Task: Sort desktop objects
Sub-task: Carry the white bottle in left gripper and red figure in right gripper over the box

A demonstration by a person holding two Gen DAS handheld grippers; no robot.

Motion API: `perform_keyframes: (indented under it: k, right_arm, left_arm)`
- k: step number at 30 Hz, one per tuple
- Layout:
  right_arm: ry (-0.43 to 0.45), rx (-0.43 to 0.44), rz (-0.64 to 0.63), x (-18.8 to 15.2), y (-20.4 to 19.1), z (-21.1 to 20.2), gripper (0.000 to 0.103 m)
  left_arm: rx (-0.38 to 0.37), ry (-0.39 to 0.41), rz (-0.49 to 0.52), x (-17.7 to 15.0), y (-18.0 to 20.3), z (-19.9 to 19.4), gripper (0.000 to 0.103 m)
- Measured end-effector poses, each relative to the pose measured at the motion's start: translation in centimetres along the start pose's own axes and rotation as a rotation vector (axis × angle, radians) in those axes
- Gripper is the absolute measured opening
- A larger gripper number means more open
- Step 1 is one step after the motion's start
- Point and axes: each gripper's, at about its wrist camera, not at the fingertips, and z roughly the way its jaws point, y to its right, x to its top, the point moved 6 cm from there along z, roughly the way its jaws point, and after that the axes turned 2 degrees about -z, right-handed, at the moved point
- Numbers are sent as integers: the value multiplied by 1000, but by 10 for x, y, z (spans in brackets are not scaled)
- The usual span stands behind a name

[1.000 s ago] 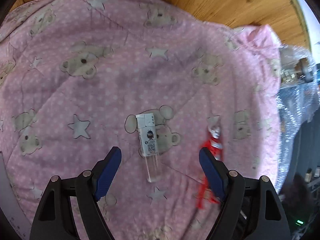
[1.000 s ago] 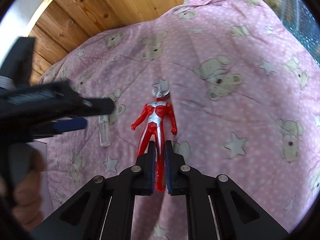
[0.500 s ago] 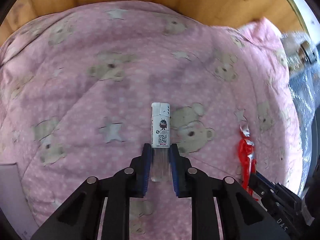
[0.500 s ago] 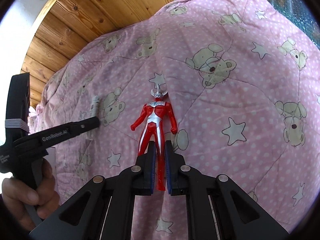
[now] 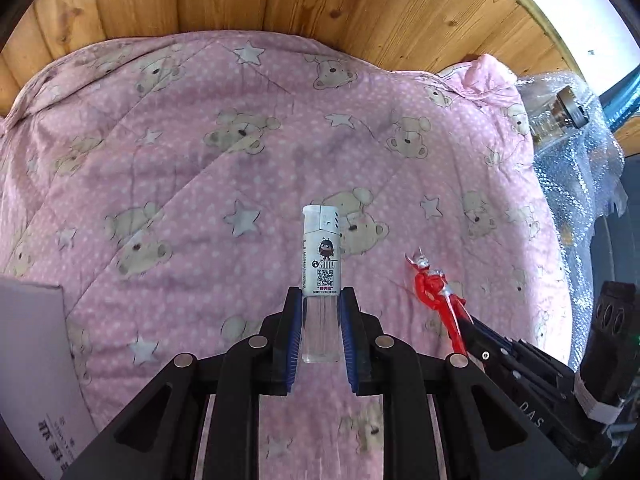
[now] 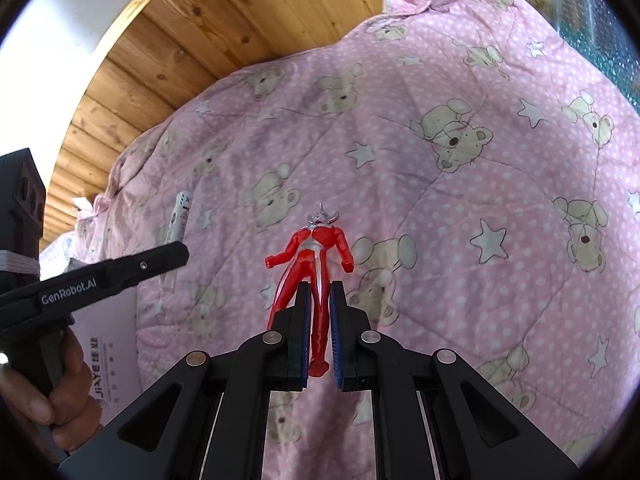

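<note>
My left gripper (image 5: pixel 319 298) is shut on a white lighter (image 5: pixel 321 256) with a clear base, held upright above the pink bear-print blanket (image 5: pixel 240 152). The same lighter (image 6: pixel 180 220) shows at the left of the right wrist view, beyond the left gripper's black body (image 6: pixel 100 276). My right gripper (image 6: pixel 319 292) is shut on the legs of a red and silver toy figure (image 6: pixel 314 252), lifted off the blanket (image 6: pixel 460 200). In the left wrist view the figure (image 5: pixel 434 288) sticks out of the right gripper's fingers at the lower right.
A white cardboard box (image 5: pixel 36 356) lies at the lower left; the box (image 6: pixel 108 352) shows again below a hand (image 6: pixel 52 392). Bubble wrap with a glass jar (image 5: pixel 560 116) sits at the right edge. Wooden wall planks (image 5: pixel 320 4) stand behind the blanket.
My left gripper closed on the lighter and lifted it off the blanket. My right gripper kept its hold on the figure and raised it too.
</note>
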Motion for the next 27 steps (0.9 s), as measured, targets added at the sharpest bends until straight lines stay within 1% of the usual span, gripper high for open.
perform_keyframes:
  k: [6, 9, 19, 27]
  right_arm:
    - [14, 16, -27, -7, -20, -19, 9]
    - [11, 30, -45, -14, -34, -28, 9]
    - [-10, 65, -153, -50, -86, -56, 9]
    - [-5, 102, -242, -72, -133, -79, 9]
  left_arm:
    - [-10, 3, -13, -28, -15, -32, 20]
    - [-11, 18, -14, -40, -18, -51, 20]
    - [-27, 82, -12, -77, -20, -110, 20]
    - [-32, 144, -50, -108, -34, -156, 20]
